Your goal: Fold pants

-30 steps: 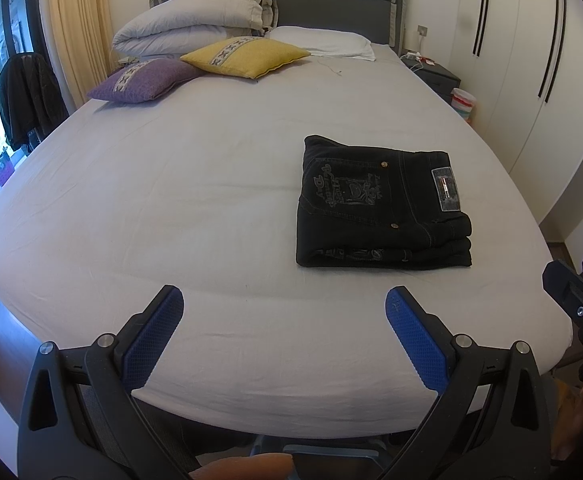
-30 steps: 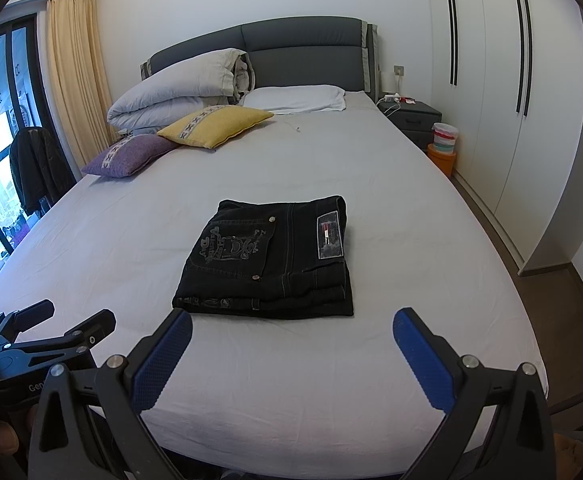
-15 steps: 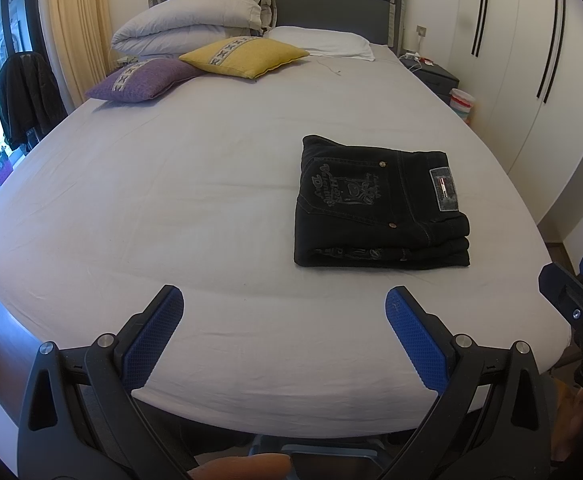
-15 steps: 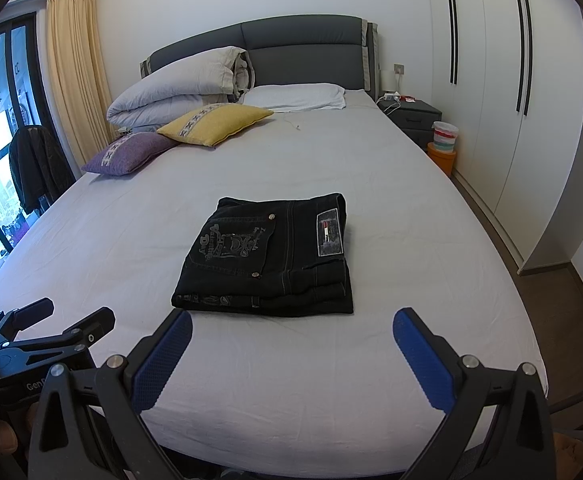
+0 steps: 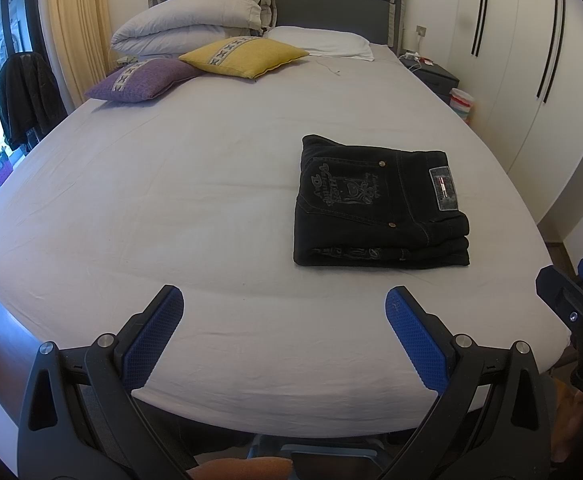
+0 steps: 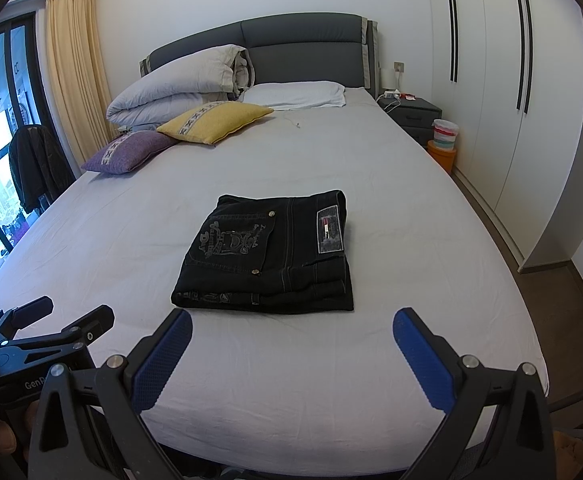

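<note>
**Pants folded, both sets of fingers spread and empty**

Pants (image 6: 265, 254) lie as a compact black denim stack on the bed (image 6: 371, 360), ahead of the right gripper (image 6: 291, 340) and ahead-right of the left gripper (image 5: 283, 320). Both grippers hold nothing, fingers wide apart. Denim looks heavy and fairly stiff, so the layers should stay put; the thick folded near edge offers the best hold. Bare sheet surrounds the stack, and the mattress edge lies just under the fingers.
</note>
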`<state>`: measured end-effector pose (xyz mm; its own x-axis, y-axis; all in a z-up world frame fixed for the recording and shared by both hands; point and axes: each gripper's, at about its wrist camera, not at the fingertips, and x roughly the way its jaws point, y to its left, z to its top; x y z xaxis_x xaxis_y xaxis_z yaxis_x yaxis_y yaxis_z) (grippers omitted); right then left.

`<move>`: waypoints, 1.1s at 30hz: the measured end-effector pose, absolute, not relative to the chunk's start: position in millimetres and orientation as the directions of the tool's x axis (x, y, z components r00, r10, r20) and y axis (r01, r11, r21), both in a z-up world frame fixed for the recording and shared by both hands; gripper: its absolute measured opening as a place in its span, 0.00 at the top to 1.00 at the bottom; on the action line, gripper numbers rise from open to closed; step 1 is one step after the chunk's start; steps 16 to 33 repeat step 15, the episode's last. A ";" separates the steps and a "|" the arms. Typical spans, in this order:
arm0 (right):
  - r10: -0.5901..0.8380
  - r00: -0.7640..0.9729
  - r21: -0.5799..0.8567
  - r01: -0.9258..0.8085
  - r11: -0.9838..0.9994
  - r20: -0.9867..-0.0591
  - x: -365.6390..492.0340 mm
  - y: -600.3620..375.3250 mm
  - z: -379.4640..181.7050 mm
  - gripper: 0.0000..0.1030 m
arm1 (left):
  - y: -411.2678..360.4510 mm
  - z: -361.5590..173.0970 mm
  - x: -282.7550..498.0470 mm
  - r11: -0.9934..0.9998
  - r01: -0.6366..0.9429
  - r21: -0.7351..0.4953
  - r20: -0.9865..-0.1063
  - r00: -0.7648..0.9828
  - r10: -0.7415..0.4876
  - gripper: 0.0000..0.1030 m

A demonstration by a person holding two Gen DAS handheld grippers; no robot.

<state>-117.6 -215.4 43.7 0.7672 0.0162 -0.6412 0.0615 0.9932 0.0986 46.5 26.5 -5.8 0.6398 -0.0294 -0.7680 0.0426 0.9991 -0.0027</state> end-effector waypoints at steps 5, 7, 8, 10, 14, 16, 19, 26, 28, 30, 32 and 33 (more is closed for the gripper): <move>0.016 0.767 0.098 0.061 0.993 -0.641 -119.1 -215.0 42.6 0.00 | 27.6 -6.0 46.3 0.999 0.043 -0.004 -0.770 0.638 -0.030 0.00; 0.017 0.767 0.099 0.061 0.993 -0.642 -119.9 -214.8 42.3 0.00 | 28.0 -5.9 46.0 0.999 0.043 -0.003 -0.769 0.638 -0.030 0.00; 0.017 0.767 0.099 0.061 0.993 -0.642 -118.3 -215.7 43.3 0.00 | 28.0 -6.0 45.8 0.999 0.044 0.000 -0.769 0.639 -0.028 0.00; 0.017 0.766 0.099 0.061 0.993 -0.642 -118.0 -216.0 43.5 0.00 | 28.3 -5.9 45.8 0.999 0.045 0.001 -0.768 0.639 -0.028 0.00; 0.018 0.765 0.099 0.060 0.993 -0.643 -119.9 -215.8 40.8 0.00 | 29.1 -6.0 46.2 0.999 0.043 -0.003 -0.766 0.643 -0.030 0.00; 0.018 0.765 0.100 0.061 0.993 -0.643 -120.9 -215.5 40.4 0.00 | 29.2 -6.1 46.5 0.999 0.042 -0.003 -0.766 0.642 -0.030 0.00; 0.018 0.765 0.100 0.061 0.993 -0.643 -120.9 -215.5 40.4 0.00 | 29.2 -6.1 46.5 0.999 0.042 -0.003 -0.766 0.642 -0.030 0.00; 0.018 0.765 0.100 0.061 0.993 -0.643 -120.9 -215.5 40.4 0.00 | 29.2 -6.1 46.5 0.999 0.042 -0.003 -0.766 0.642 -0.030 0.00; 0.018 0.765 0.100 0.061 0.993 -0.643 -120.9 -215.5 40.4 0.00 | 29.2 -6.1 46.5 0.999 0.042 -0.003 -0.766 0.642 -0.030 0.00; 0.018 0.765 0.100 0.061 0.993 -0.643 -120.9 -215.5 40.4 0.00 | 29.2 -6.1 46.5 0.999 0.042 -0.003 -0.766 0.642 -0.030 0.00; 0.018 0.765 0.100 0.061 0.993 -0.643 -120.9 -215.5 40.4 0.00 | 29.2 -6.1 46.5 0.999 0.042 -0.003 -0.766 0.642 -0.030 0.00; 0.018 0.765 0.100 0.061 0.993 -0.643 -120.9 -215.5 40.4 0.00 | 29.2 -6.1 46.5 0.999 0.042 -0.003 -0.766 0.642 -0.030 0.00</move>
